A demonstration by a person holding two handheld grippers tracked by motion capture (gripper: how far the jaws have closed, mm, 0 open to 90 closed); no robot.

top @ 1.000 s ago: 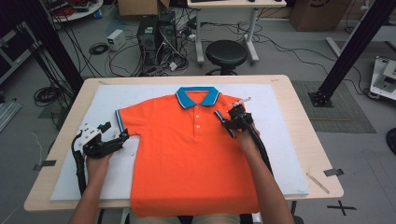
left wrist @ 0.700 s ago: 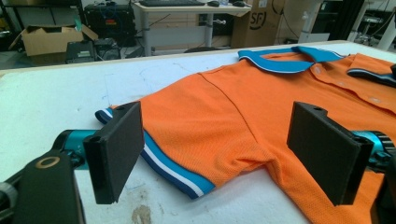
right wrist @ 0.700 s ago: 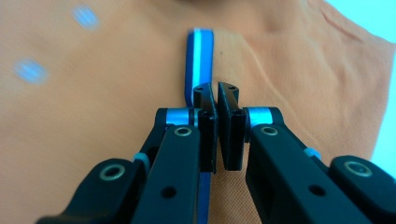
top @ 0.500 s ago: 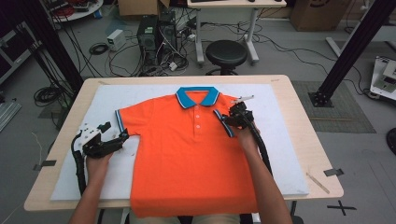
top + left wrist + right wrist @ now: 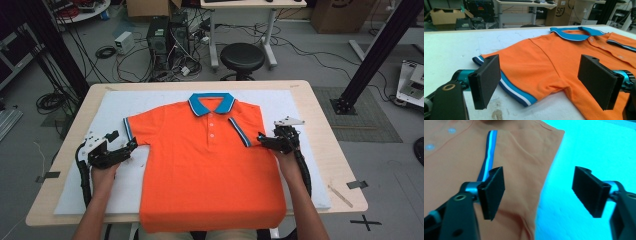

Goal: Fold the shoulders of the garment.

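An orange polo shirt [image 5: 210,170] with a blue collar [image 5: 212,103] lies flat on a white mat [image 5: 150,102]. One sleeve is folded in over the chest, and its blue-striped cuff [image 5: 240,131] [image 5: 488,152] runs diagonally. My right gripper [image 5: 262,140] [image 5: 541,187] stands open over the shirt's right folded edge. Its jaws have just been opening and hold nothing. My left gripper [image 5: 131,145] [image 5: 540,75] is open, its jaws either side of the other sleeve's striped cuff [image 5: 509,87], which rests on the mat untouched.
The mat covers most of a wooden table [image 5: 320,115]. A thin stick [image 5: 341,195] lies near the table's right front corner. Behind the table stand a black stool [image 5: 242,57], computer cases [image 5: 162,35] and loose cables on the floor.
The right gripper moved from the chest out to the shirt's right edge, and its jaws opened wide. The left gripper stayed where it was.
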